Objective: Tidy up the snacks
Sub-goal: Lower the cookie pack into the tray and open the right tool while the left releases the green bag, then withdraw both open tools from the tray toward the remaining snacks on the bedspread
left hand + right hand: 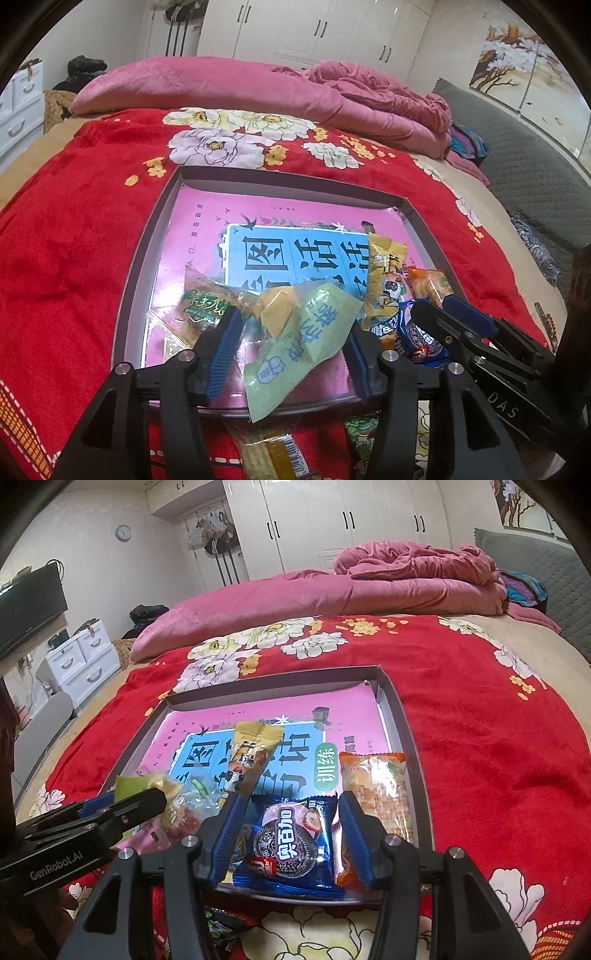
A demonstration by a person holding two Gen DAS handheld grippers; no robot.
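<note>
A shallow grey box (147, 236) (402, 716) lined with a pink and blue book lies on the red floral blanket. My left gripper (291, 350) is open around a pale green packet with a yellow cake (295, 332) that lies tilted over the box's near rim. My right gripper (291, 838) is open around a blue cookie packet (291, 845) lying in the box; both also show in the left wrist view (447, 314), (417, 332). A tall yellow snack packet (384, 273) (251, 757), an orange cracker packet (376, 794) and a green-labelled clear packet (207, 306) lie in the box.
More snack packets (273, 454) (221, 930) lie on the blanket before the box's near rim. A rolled pink quilt (221, 85) lies beyond the box. White drawers (81, 661) and a TV (29, 605) stand at the left.
</note>
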